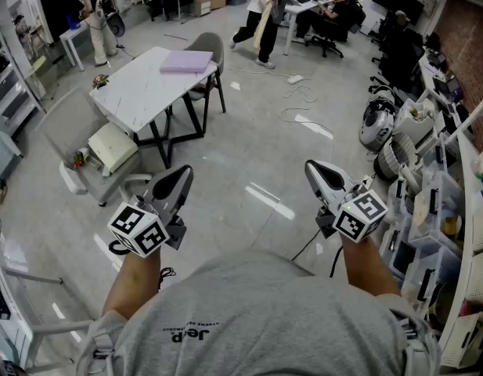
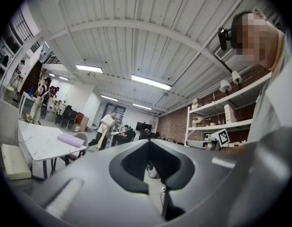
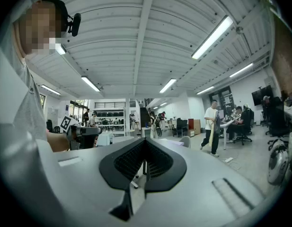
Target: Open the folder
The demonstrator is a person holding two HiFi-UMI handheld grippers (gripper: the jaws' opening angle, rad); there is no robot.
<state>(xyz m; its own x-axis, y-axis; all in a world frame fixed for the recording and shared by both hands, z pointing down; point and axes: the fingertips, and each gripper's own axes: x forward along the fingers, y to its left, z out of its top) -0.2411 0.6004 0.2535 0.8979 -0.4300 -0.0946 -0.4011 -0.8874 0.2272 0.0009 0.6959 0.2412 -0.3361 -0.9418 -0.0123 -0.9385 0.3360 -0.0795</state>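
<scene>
A pale purple folder (image 1: 186,60) lies shut on the far end of a white marble table (image 1: 139,92), well ahead of me and to the left. In the left gripper view the folder (image 2: 71,140) shows small on the table (image 2: 37,143). My left gripper (image 1: 182,175) and right gripper (image 1: 312,168) are held level in front of my chest, over the floor and far from the table. Both are shut with nothing between the jaws, as the left gripper view (image 2: 148,142) and the right gripper view (image 3: 145,141) show.
A grey chair (image 1: 212,49) stands at the table's far side, and a cushioned seat (image 1: 111,147) at its near left. Cables (image 1: 300,94) trail on the floor. Shelves with bins (image 1: 448,218) line the right wall. A person (image 1: 264,14) walks at the back.
</scene>
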